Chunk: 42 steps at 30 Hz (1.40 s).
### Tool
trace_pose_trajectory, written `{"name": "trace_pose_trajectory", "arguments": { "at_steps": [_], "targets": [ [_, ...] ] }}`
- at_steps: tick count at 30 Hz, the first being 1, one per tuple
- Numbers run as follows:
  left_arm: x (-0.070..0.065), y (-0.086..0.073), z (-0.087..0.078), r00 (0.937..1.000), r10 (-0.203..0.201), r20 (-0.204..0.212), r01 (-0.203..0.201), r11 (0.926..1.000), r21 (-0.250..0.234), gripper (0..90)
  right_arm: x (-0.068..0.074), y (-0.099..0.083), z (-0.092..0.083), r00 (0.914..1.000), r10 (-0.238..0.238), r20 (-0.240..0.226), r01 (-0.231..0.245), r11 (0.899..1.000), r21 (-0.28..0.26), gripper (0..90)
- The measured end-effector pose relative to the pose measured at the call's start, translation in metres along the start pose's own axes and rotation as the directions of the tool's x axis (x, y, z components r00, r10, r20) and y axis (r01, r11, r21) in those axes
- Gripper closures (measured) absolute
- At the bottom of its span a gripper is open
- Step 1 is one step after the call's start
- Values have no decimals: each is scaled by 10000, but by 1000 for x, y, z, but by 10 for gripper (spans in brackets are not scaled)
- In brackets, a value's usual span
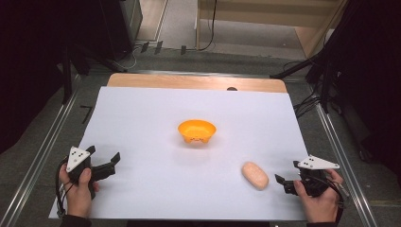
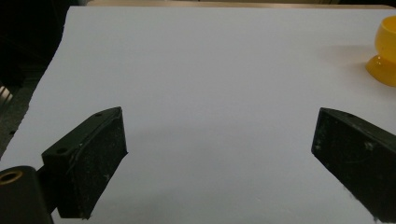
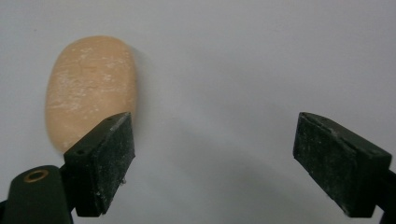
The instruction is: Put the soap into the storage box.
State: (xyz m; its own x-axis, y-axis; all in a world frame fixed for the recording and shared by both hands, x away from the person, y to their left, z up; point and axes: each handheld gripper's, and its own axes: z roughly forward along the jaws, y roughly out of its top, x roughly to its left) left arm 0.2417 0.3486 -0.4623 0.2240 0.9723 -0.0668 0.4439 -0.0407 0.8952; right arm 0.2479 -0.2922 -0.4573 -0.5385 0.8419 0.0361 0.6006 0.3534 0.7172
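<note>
Right gripper (image 1: 282, 183), black and two-jawed with a grey three-cornered plate on top, sits at the lower right of the high view in the person's right hand (image 1: 321, 201); its jaws stand apart with nothing between them. Just left of it in that view lies the pale tan oval bread roll (image 1: 255, 175), flat on the white sheet covering the table (image 1: 142, 113), close to the jaw tips but not touching them. In the right gripper view the roll (image 3: 88, 88) lies in the upper left of the frame, partly behind the left jaw and outside the gap, while bare white sheet shows between the two pads

At the lower left of the high view the left gripper (image 1: 113, 161) is held in the person's left hand (image 1: 78, 191), its jaws also spread wide and empty; the left gripper view shows plain white sheet between them. A small orange plastic bowl (image 1: 197, 132) stands upright near the middle of the sheet, well apart from both grippers and from the roll; in the left gripper view it (image 2: 385, 56) appears at the upper right edge of the frame
</note>
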Motion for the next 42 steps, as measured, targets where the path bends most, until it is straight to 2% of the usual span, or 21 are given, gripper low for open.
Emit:
{"name": "trace_pose_trajectory", "arguments": {
  "at_steps": [2,3,5,11,12,24,26,36,40,42],
  "targets": [
    [0,0,0,10000,13,-8,-13,10000,20,37,1,1,-1,9999,-75,-81,75,10000,21,136],
    [0,0,1,10000,50,-1,-50,10000,57,37,3,4,-2,9989,-171,-430,180,9996,209,142],
    [0,0,1,10000,44,18,-44,9999,93,37,5,7,0,9989,-276,-367,290,9988,386,142],
    [0,1,1,10000,74,56,-75,9999,155,37,10,13,7,9965,-547,-629,597,9950,802,134],
    [0,1,1,10000,62,63,-63,9999,150,37,14,16,10,9962,-698,-515,747,9920,1013,142],
    [-1,1,2,9999,115,88,-116,9998,169,38,22,31,9,9920,-811,-967,936,9866,1333,171],
    [-1,1,2,9999,120,95,-122,9998,165,38,27,34,11,9920,-728,-1029,879,9846,1514,176],
    [-1,1,2,9998,152,112,-154,9997,179,38,38,42,21,9918,-828,-977,1001,9770,1881,180],
    [-1,1,2,9998,167,116,-170,9997,189,38,42,44,26,9925,-679,-1013,875,9753,2030,182],
    [-2,1,2,9997,209,102,-211,9996,173,38,47,46,30,9939,-723,-835,883,9743,2075,183]
  ]
}}
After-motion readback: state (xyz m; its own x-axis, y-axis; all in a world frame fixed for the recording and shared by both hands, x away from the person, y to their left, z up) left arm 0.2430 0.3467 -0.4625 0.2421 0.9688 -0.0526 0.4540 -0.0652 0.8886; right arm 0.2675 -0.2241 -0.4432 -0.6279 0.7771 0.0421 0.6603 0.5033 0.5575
